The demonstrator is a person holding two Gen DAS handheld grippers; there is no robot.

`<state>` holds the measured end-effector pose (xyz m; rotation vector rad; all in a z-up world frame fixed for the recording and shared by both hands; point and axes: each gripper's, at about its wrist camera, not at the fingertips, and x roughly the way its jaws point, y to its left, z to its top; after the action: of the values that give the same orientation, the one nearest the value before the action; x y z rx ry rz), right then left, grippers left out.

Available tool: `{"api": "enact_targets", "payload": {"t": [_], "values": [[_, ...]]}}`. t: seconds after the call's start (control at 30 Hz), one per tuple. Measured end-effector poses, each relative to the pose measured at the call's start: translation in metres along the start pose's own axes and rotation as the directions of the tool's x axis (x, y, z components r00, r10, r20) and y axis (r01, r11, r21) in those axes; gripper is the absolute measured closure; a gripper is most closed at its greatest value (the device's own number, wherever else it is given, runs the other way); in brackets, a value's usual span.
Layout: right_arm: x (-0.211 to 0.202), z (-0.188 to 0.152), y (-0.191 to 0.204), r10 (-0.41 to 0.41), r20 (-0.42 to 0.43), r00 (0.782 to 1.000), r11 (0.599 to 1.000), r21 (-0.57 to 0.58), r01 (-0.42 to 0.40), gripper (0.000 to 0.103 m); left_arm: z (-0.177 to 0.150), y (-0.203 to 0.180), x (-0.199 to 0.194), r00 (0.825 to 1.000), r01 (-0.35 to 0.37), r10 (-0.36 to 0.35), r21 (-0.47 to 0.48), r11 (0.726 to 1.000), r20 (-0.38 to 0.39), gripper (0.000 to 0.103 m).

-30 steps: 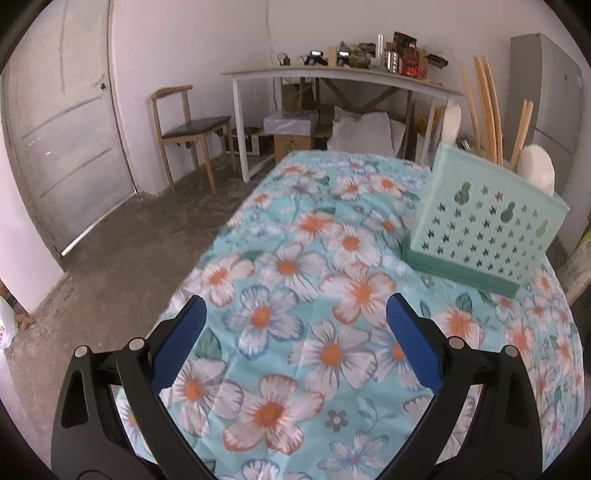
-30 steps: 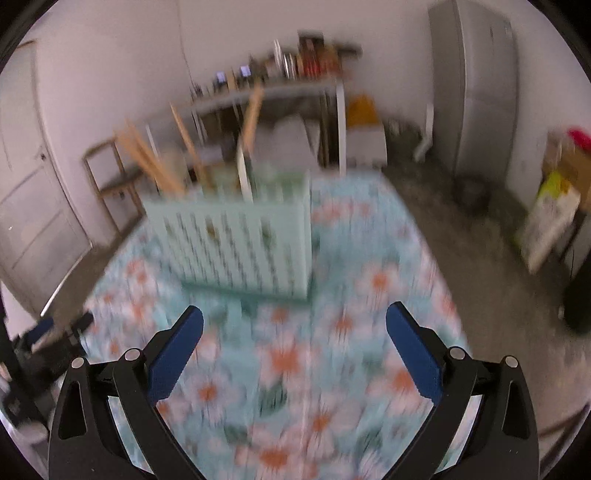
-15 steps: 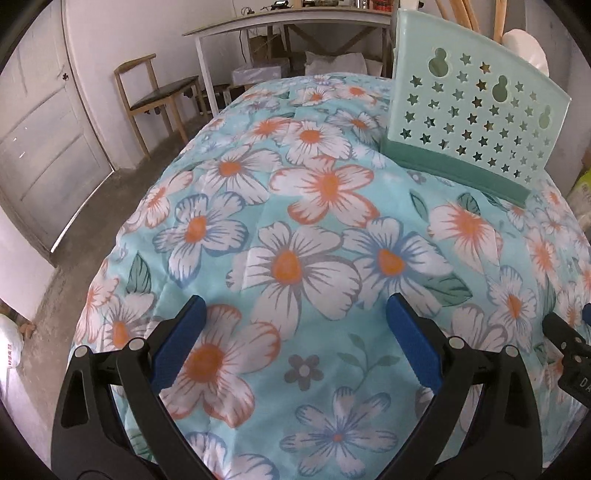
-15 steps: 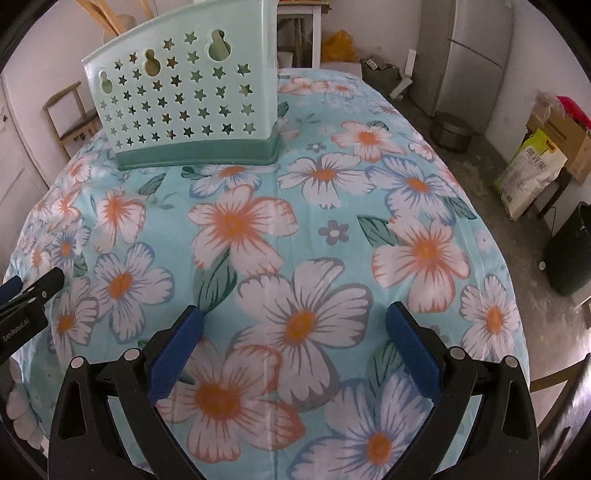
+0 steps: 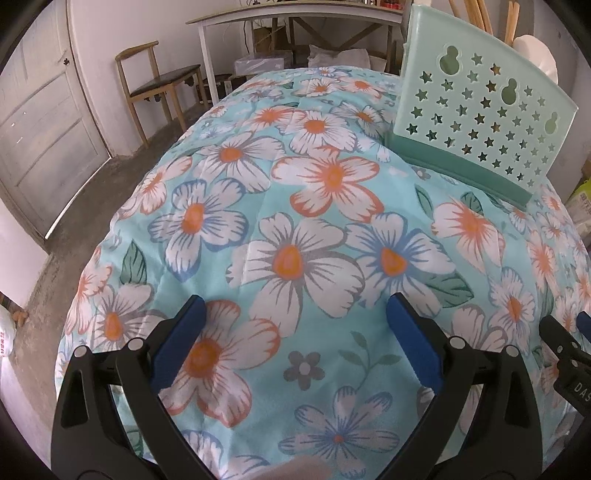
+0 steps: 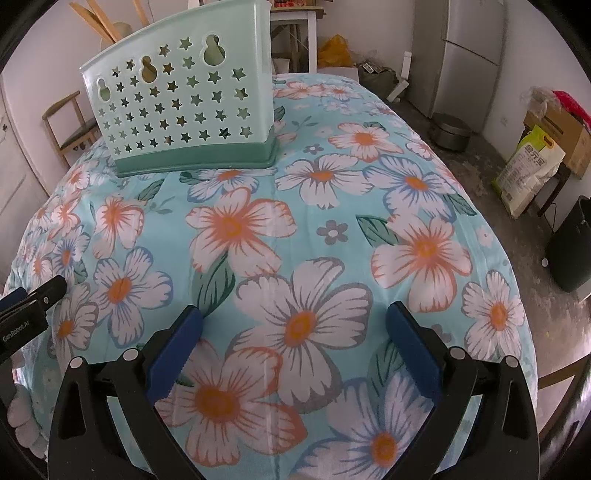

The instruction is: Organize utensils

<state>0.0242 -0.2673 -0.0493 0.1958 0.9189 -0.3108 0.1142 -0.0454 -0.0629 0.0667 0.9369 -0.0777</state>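
Since a second ago we are seeing both grippers lower and nearer the cloth (image 5: 295, 206): the holder (image 5: 476, 122), then small and far on the left view and blurred on the right view, is now looming large and sharp, and each gripper is showing at the edge of the other's view.

We are counting one holder, pale green with star cut-outs, standing upright on the far part of the flowered cloth, far right in the left view and far left in the right view (image 6: 184, 110). Wooden sticks (image 5: 480, 16) are poking up out of it, at least three (the frame edge is cutting them, so we are not fixing the number), beside one white rounded thing (image 5: 535, 55).

We are counting two grippers. The left gripper (image 5: 295, 345) is hovering with its jaws spread wide, nothing between them. The right gripper (image 6: 293, 345) is likewise gaping over the near cloth, empty. Both are well apart from the holder.

One chair (image 5: 159, 81) and one table (image 5: 295, 11) are standing beyond.
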Motion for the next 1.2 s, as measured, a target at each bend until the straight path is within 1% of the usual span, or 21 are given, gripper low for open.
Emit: {"api": "enact_targets", "payload": {"t": [0.33,0.47,0.67,0.73,0.83,0.9,0.97,1.0,1.1,1.13,1.2], "values": [[0.004,0.004,0.002,-0.001,-0.006,1.000,1.000,-0.009,0.001,0.006,0.001,-0.001,0.001,1.000,0.005,-0.005,0.001,1.000,-0.013,0.008],[0.006,0.005,0.002,0.007,-0.010,1.000,1.000,-0.012,-0.007,0.005,0.005,0.001,0.004,0.999,0.017,-0.017,-0.006,1.000,-0.036,0.008],[0.007,0.006,0.001,0.013,-0.014,1.000,1.000,-0.012,-0.014,0.005,0.004,0.001,0.004,1.000,0.015,-0.015,-0.004,1.000,-0.015,0.008],[0.008,0.010,0.001,0.019,-0.032,0.999,1.000,0.000,-0.019,0.006,0.003,-0.002,0.001,1.000,0.012,-0.012,0.017,1.000,-0.008,0.008],[0.001,0.015,-0.004,0.051,-0.038,0.998,0.997,0.055,-0.049,0.006,0.002,-0.010,-0.007,0.999,0.045,-0.045,0.089,0.995,-0.002,0.008],[-0.007,0.017,-0.003,0.038,-0.011,0.999,0.997,0.070,-0.037,0.006,0.003,-0.014,-0.015,0.998,0.055,-0.058,0.115,0.992,0.021,0.008],[-0.024,0.023,0.005,-0.016,0.064,0.998,0.999,0.039,0.014,0.006,0.005,-0.015,-0.028,0.996,0.053,-0.061,0.102,0.993,0.072,0.008],[-0.031,0.025,0.010,-0.032,0.094,0.995,0.999,0.027,0.030,0.006,0.007,-0.013,-0.036,0.992,0.059,-0.067,0.082,0.995,0.107,0.008],[-0.056,0.033,0.025,-0.081,0.206,0.975,0.997,0.001,0.083,0.006,0.013,-0.007,-0.056,0.980,0.057,-0.063,0.037,0.998,0.188,0.008],[-0.064,0.037,0.030,-0.090,0.241,0.966,0.996,-0.002,0.093,0.006,0.016,-0.006,-0.067,0.971,0.046,-0.051,0.026,0.999,0.232,0.008],[-0.073,0.042,0.035,-0.111,0.285,0.952,0.993,0.001,0.116,0.006,0.021,-0.004,-0.081,0.959,0.029,-0.031,0.011,1.000,0.282,0.008]]}}
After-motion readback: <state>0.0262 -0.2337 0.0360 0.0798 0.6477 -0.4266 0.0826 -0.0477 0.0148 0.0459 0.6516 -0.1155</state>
